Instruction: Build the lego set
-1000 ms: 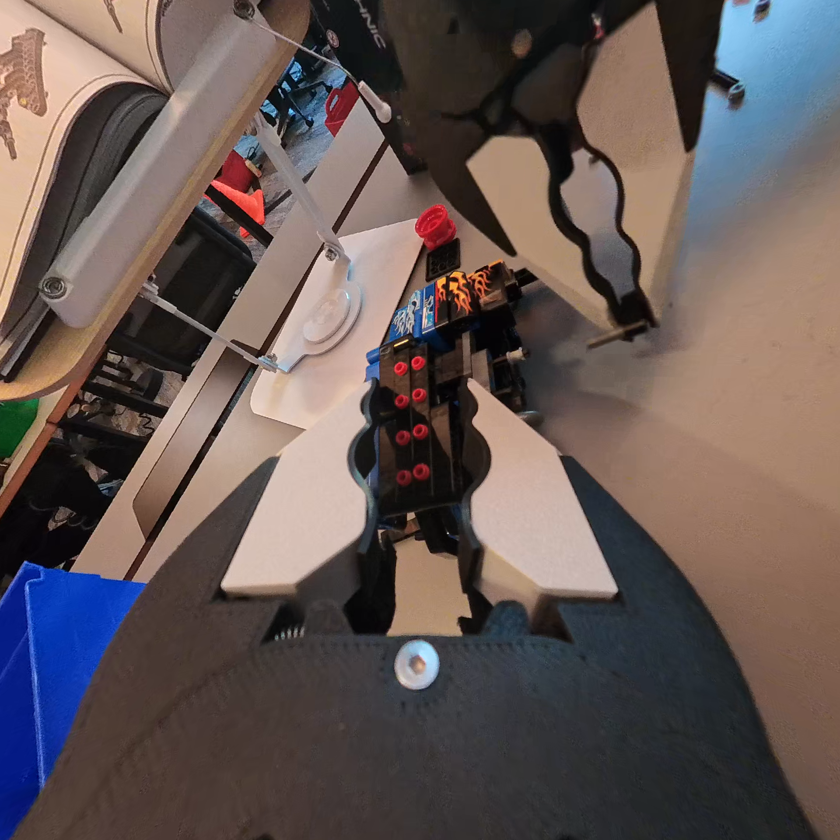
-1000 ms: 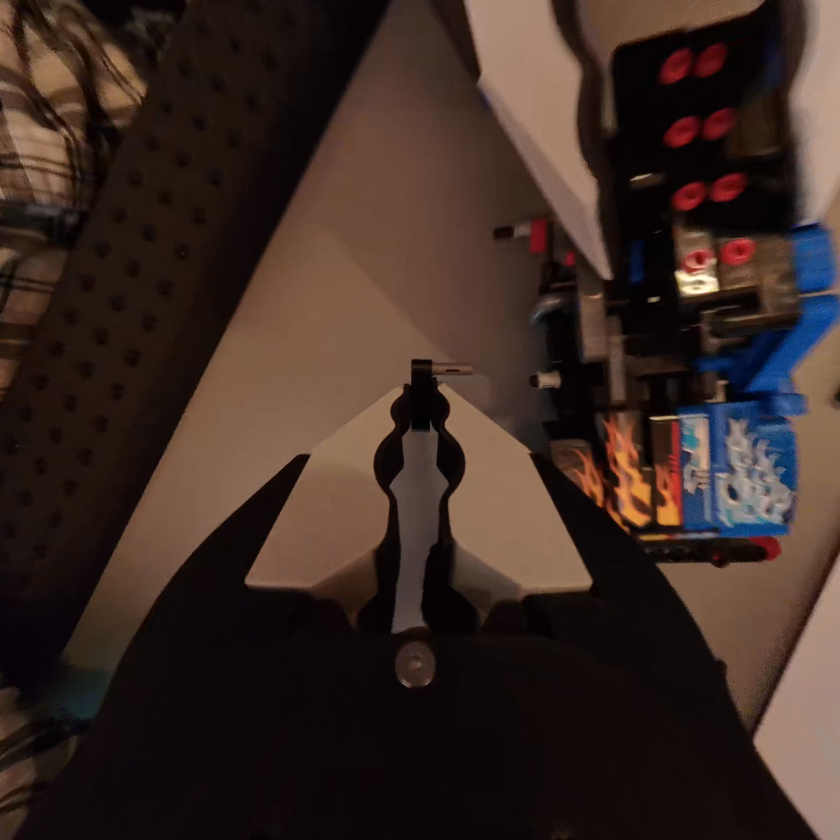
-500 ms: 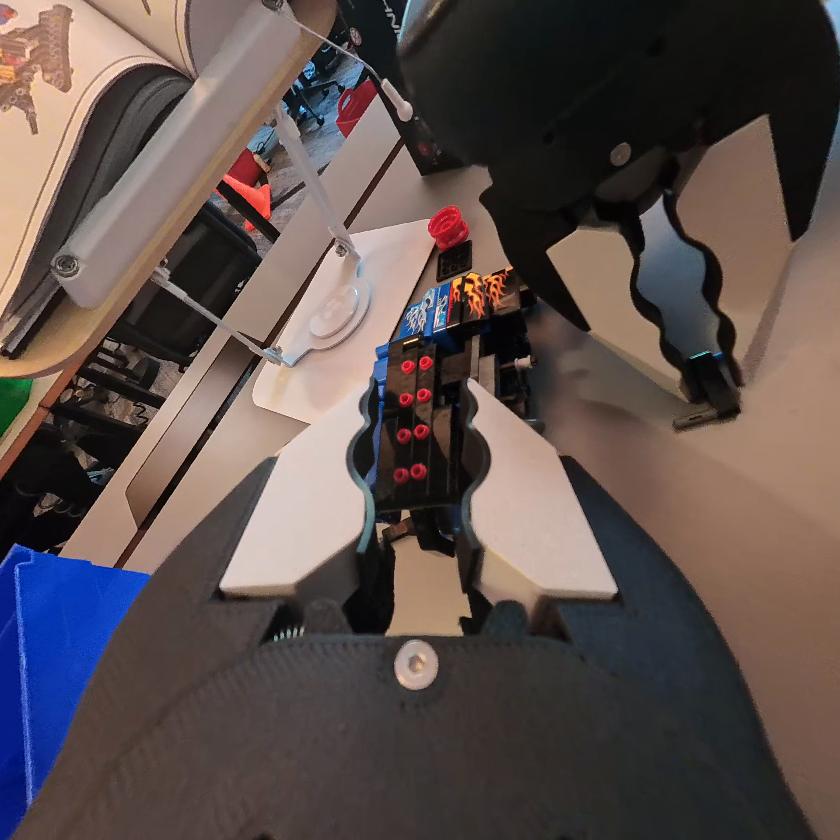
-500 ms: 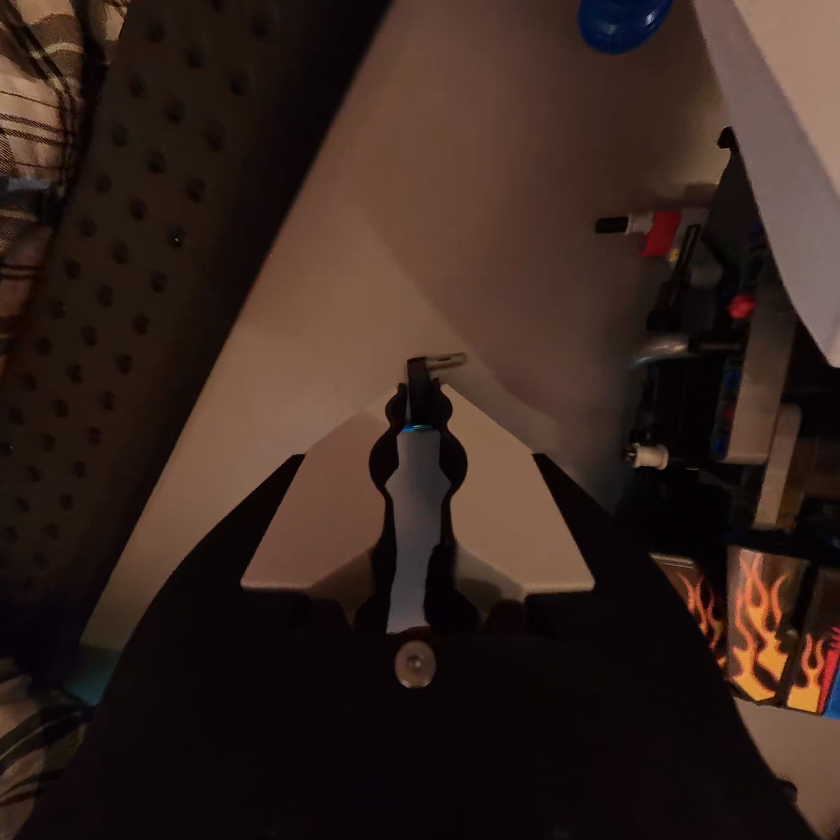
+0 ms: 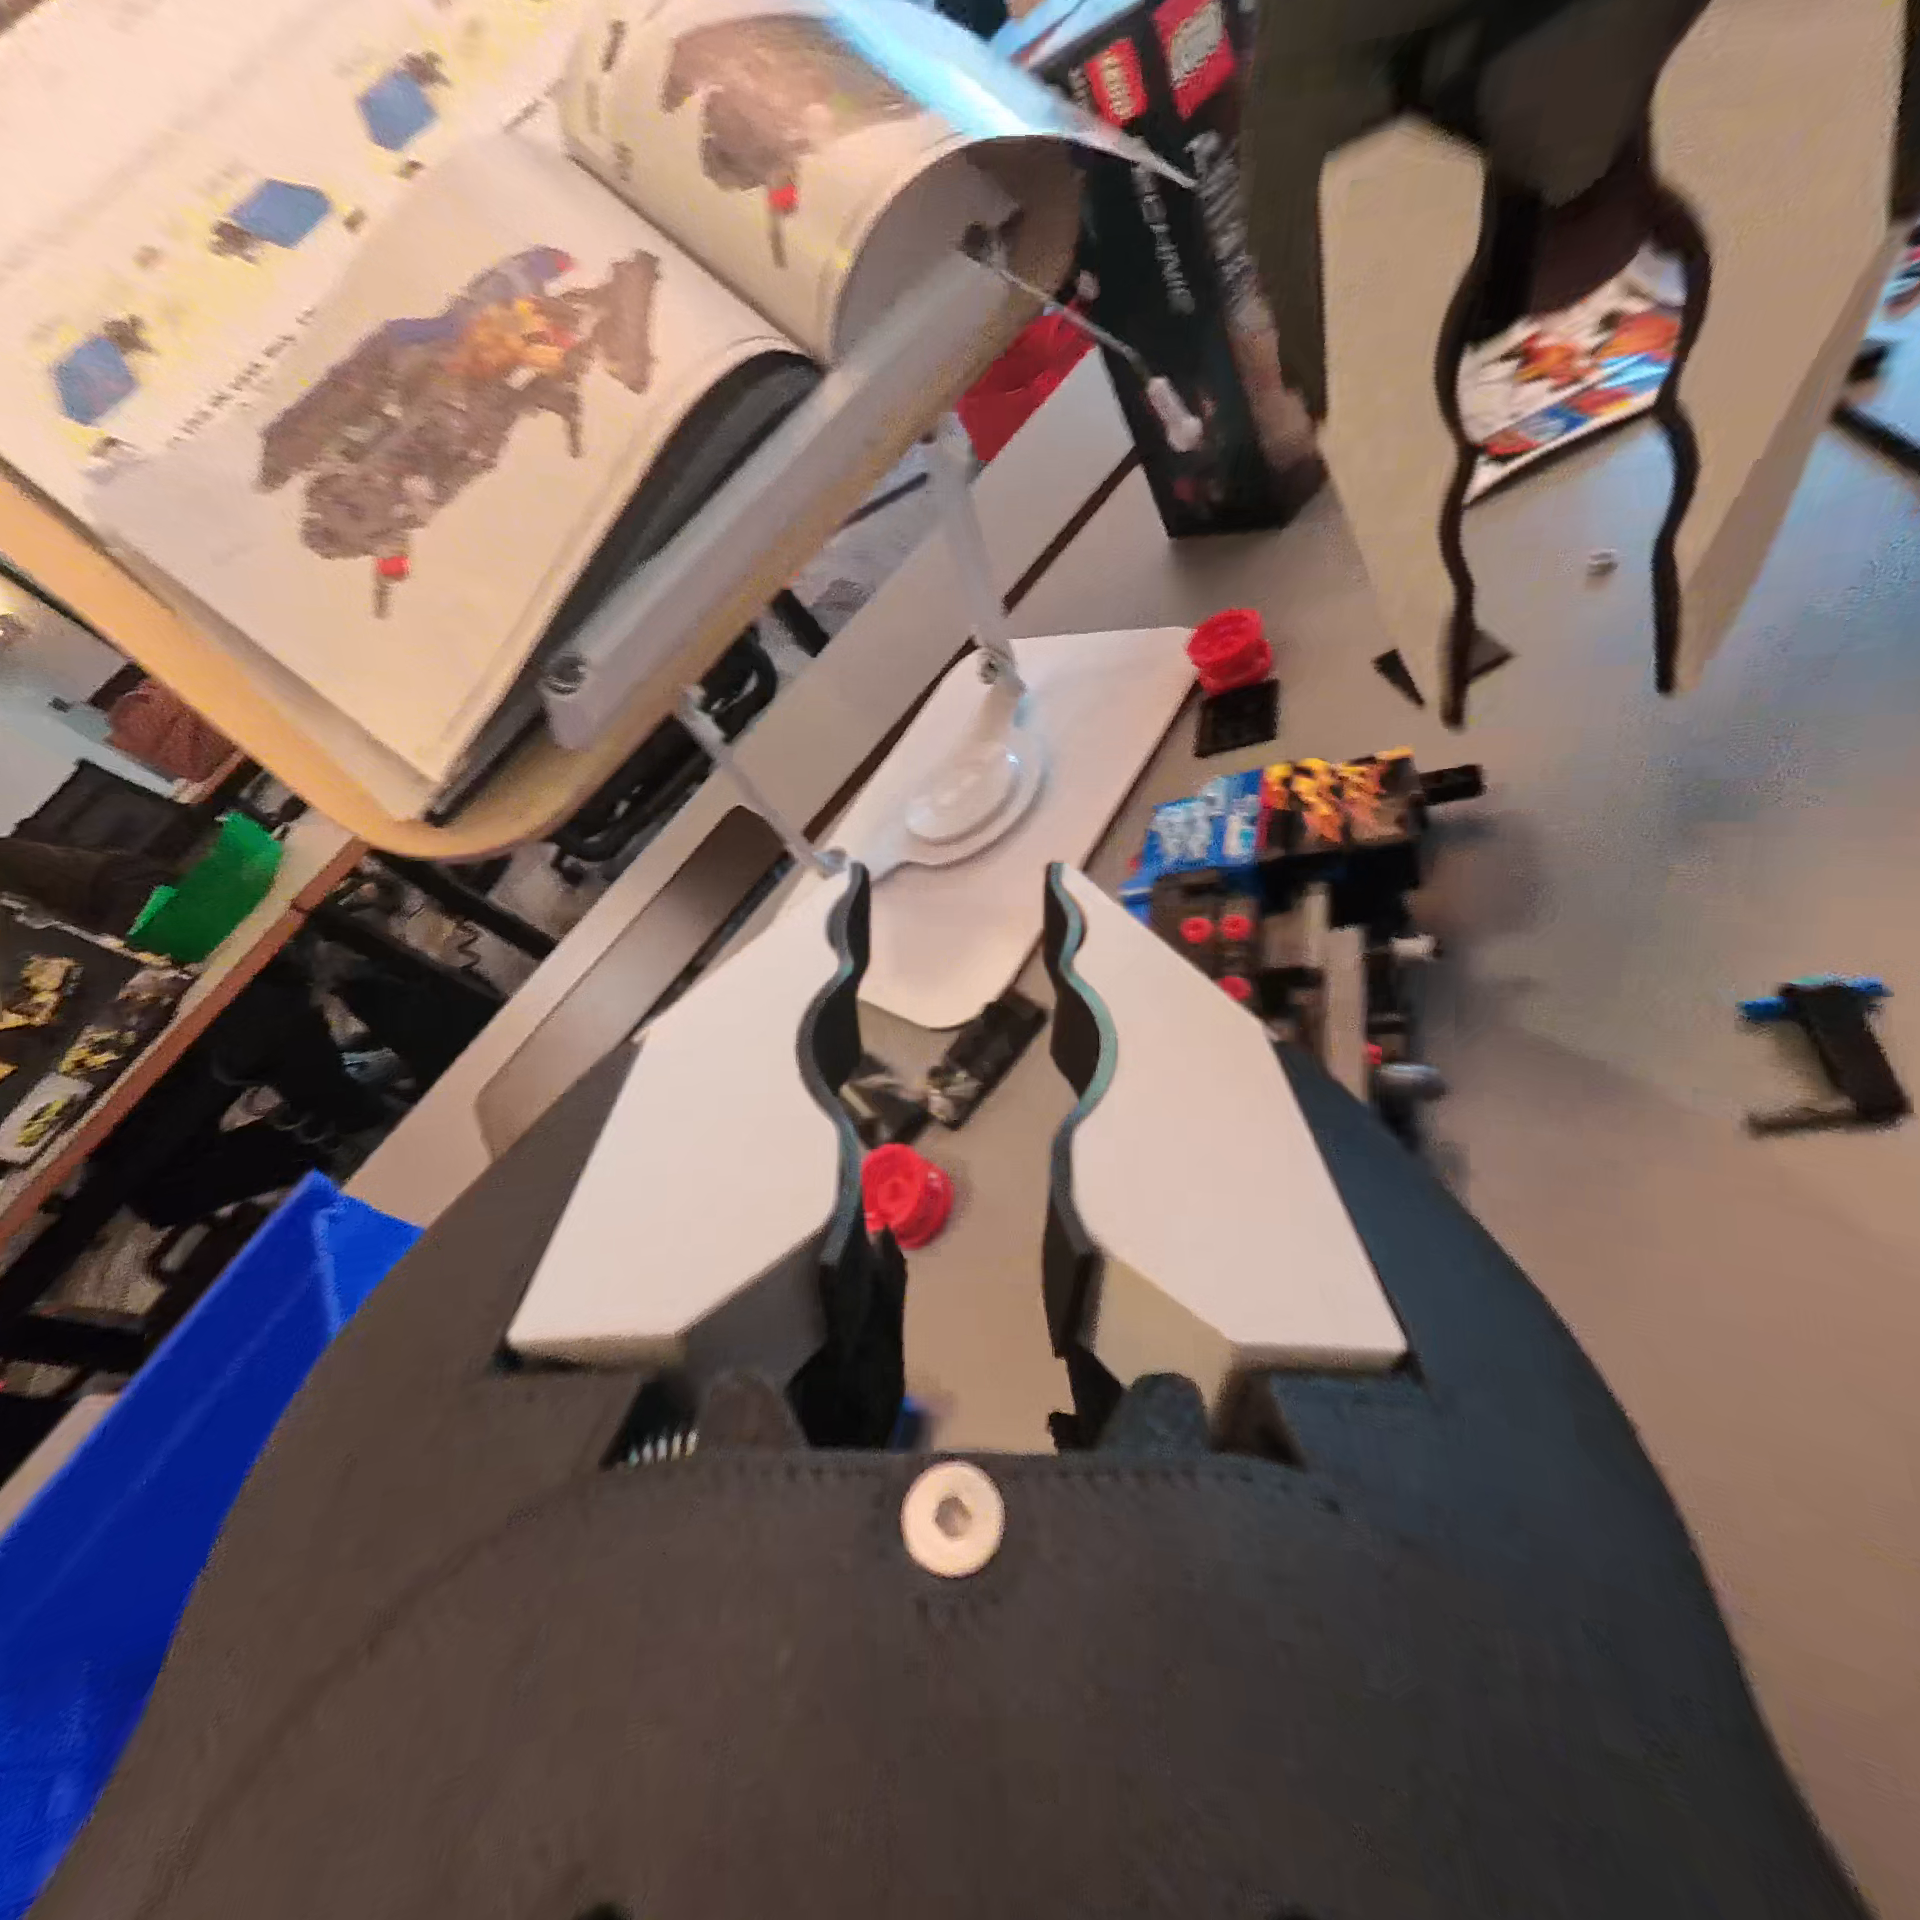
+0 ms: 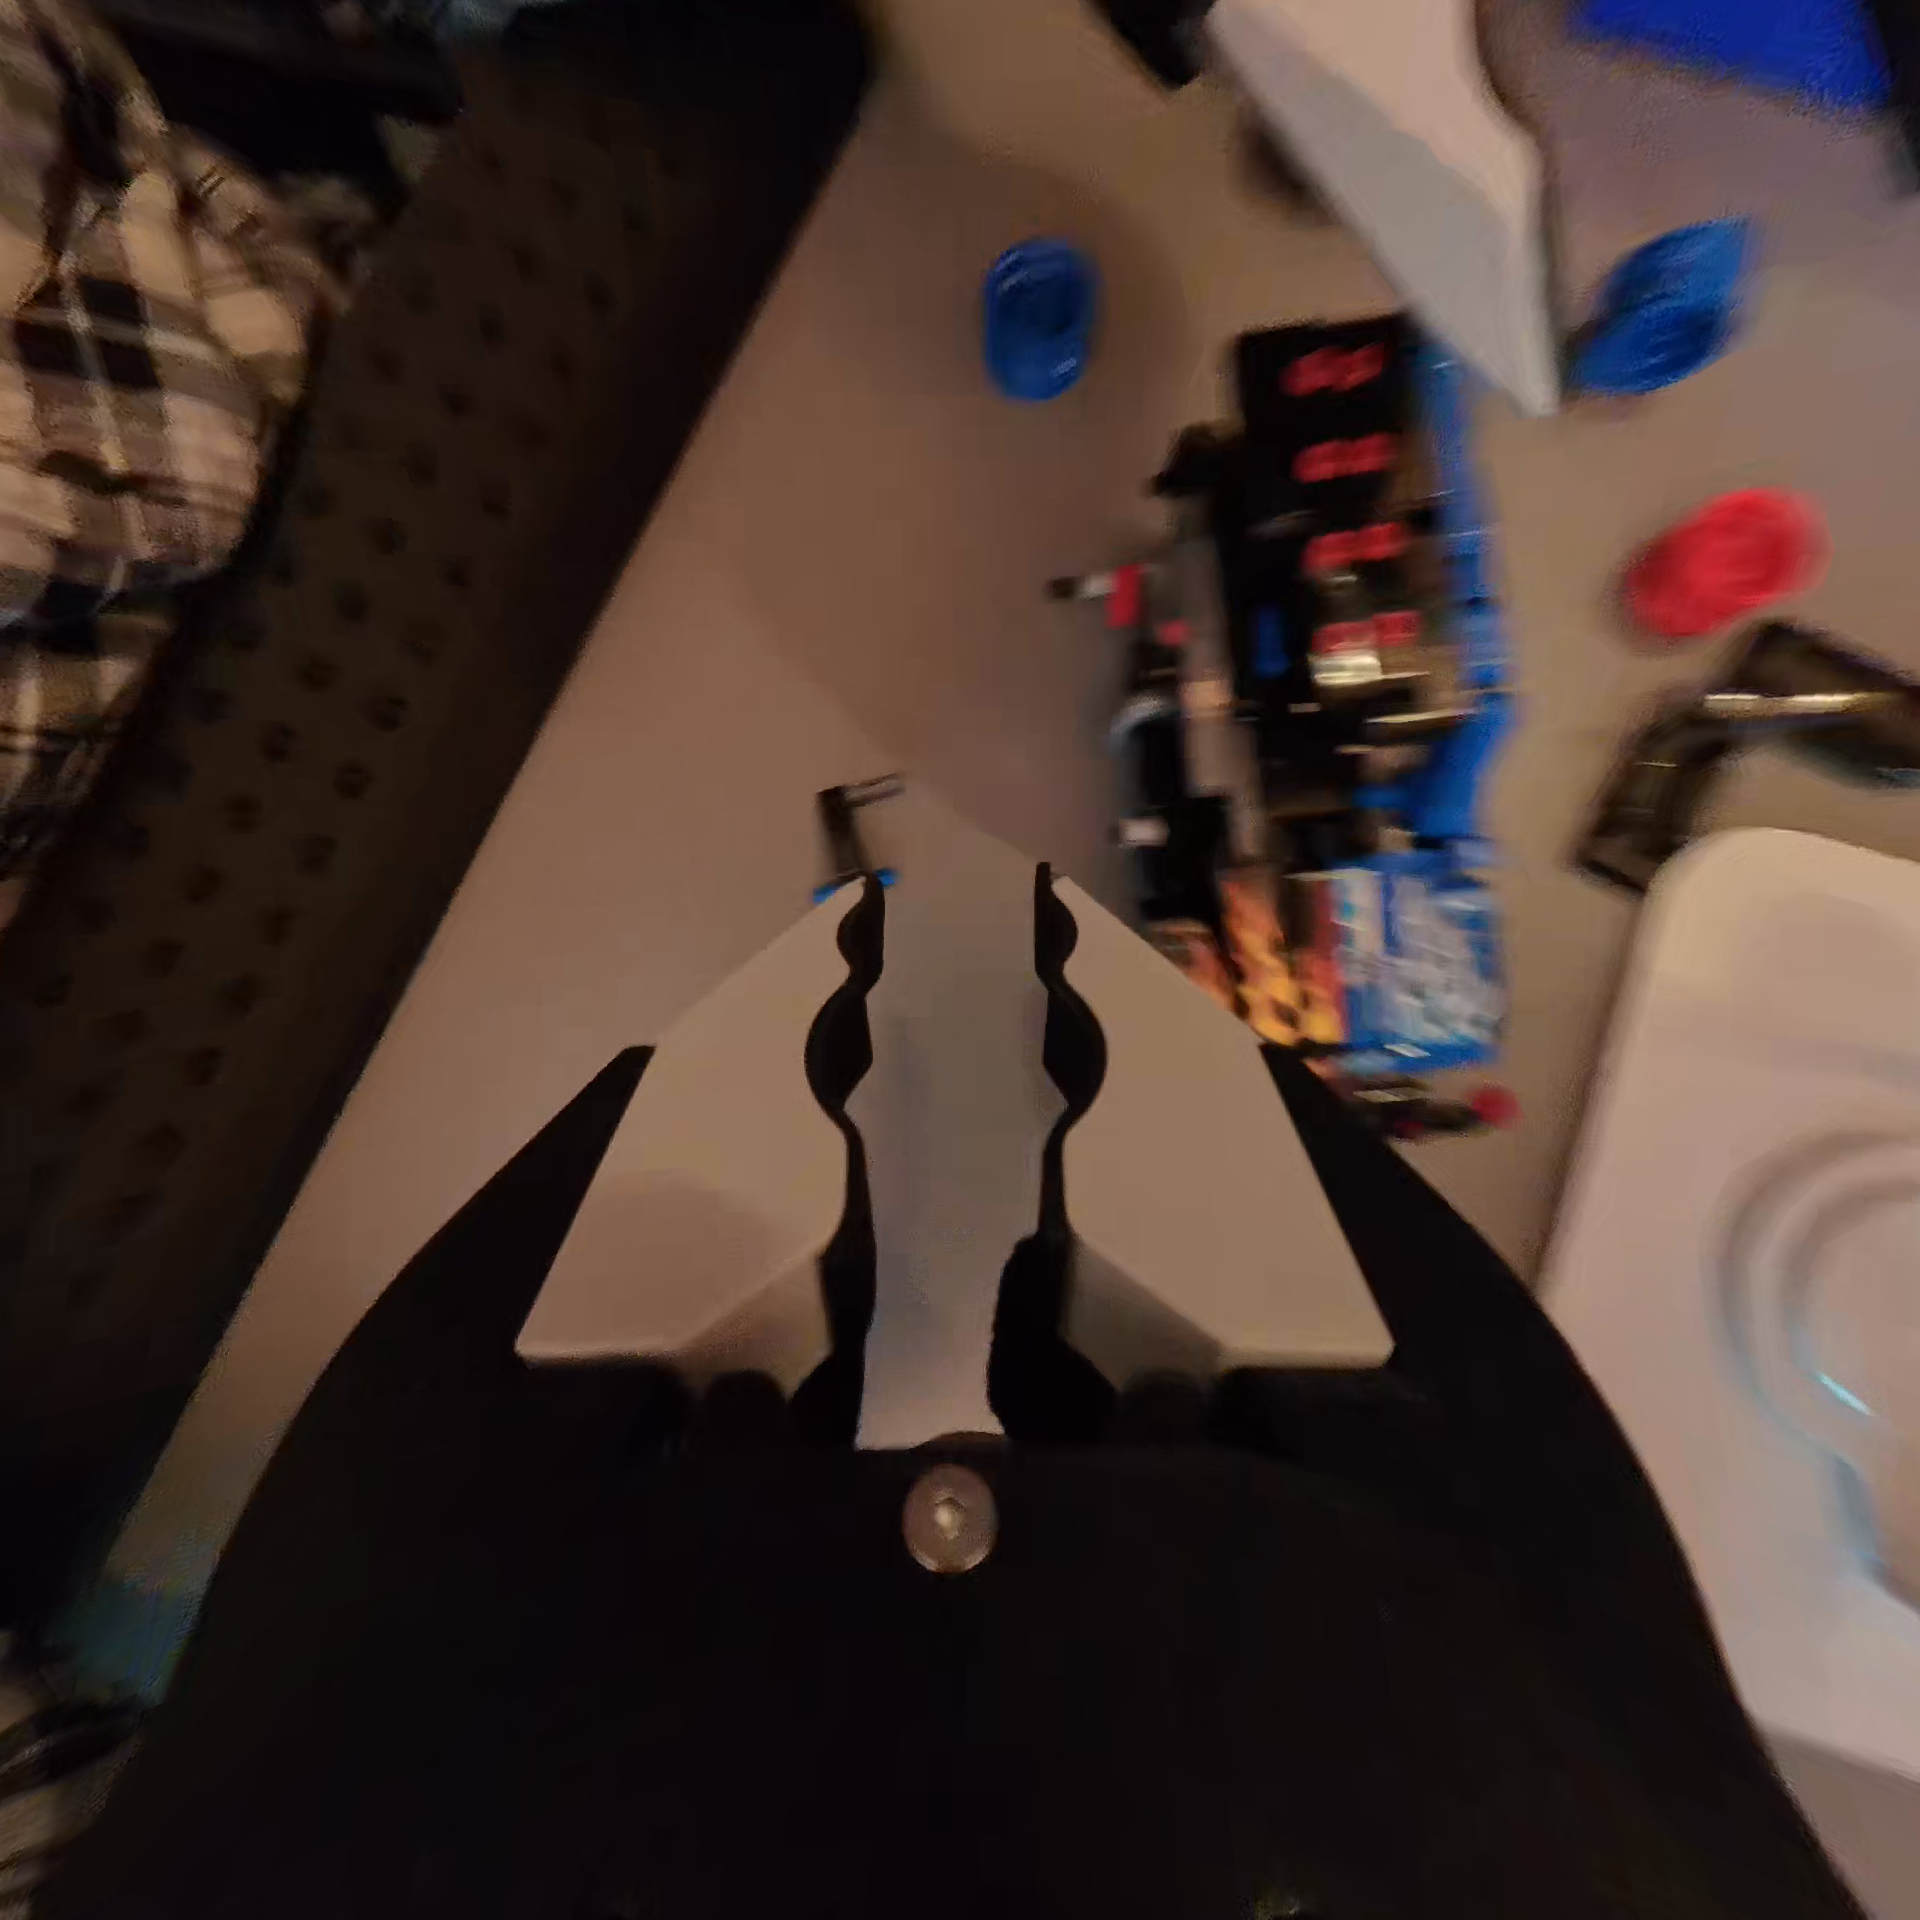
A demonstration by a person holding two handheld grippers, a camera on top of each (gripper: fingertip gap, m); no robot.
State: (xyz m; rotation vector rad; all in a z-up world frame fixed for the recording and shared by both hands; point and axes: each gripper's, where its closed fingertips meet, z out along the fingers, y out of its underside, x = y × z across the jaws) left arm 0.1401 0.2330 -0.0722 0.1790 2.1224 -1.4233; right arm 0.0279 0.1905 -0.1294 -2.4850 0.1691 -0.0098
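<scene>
The black and blue lego model (image 5: 1299,883) with flame stickers stands free on the grey table, also in the right wrist view (image 6: 1351,675). My left gripper (image 5: 954,904) is open and empty, to the model's left, over a red wheel hub (image 5: 904,1195). My right gripper (image 6: 956,888) is open and empty; in the left wrist view it hangs above the table at upper right (image 5: 1558,686). A small black piece with a blue pin (image 5: 1829,1049) lies on the table, just past my right gripper's left fingertip (image 6: 847,831).
An instruction booklet (image 5: 416,364) sits on a stand whose white base (image 5: 977,810) is left of the model. Another red hub (image 5: 1231,649), black parts (image 5: 987,1049), blue hubs (image 6: 1039,317), the set's box (image 5: 1195,312), a blue bin (image 5: 156,1558) and a black pegboard (image 6: 312,623) surround the work area.
My left gripper opened, let go of the model and drew back to the left. My right gripper opened and released the small black piece onto the table, then lifted.
</scene>
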